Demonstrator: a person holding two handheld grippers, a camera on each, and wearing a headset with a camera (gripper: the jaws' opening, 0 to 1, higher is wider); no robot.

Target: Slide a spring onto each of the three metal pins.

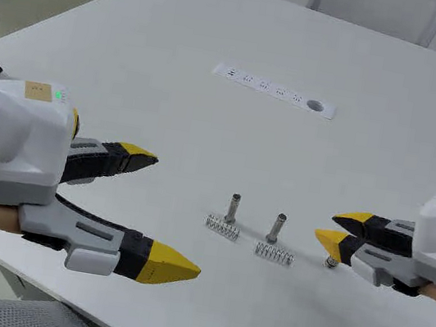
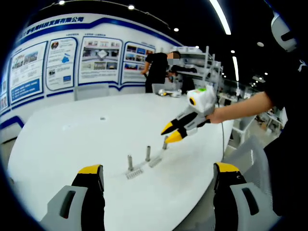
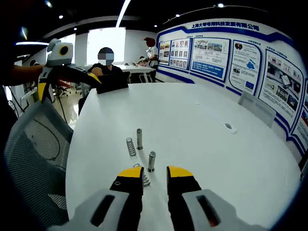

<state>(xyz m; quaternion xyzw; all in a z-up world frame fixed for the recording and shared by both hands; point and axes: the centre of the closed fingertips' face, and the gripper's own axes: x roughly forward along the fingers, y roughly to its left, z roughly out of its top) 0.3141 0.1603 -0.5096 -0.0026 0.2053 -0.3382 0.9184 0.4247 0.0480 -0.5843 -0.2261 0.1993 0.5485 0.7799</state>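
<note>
Two metal pins point(image 1: 232, 207) point(image 1: 277, 227) stand upright on the white table point(image 1: 173, 82). In front of each lies a spring point(image 1: 223, 227) point(image 1: 273, 254). A third, shorter-looking pin point(image 1: 332, 262) stands right under my right gripper point(image 1: 339, 229), whose jaws are a little apart with nothing seen between them. In the right gripper view, that gripper point(image 3: 155, 172) points at the two pins point(image 3: 139, 138) point(image 3: 151, 161), with one spring point(image 3: 144, 179) by its left jaw. My left gripper point(image 1: 157, 210) hangs wide open and empty, left of the pins. The left gripper view shows the right gripper point(image 2: 171, 133) over the third pin point(image 2: 165, 142).
A flush power strip point(image 1: 275, 91) sits farther back on the table. A mesh chair point(image 1: 12, 313) stands at the near edge by my left gripper. People sit at desks in the background. The table's front edge runs close below the pins.
</note>
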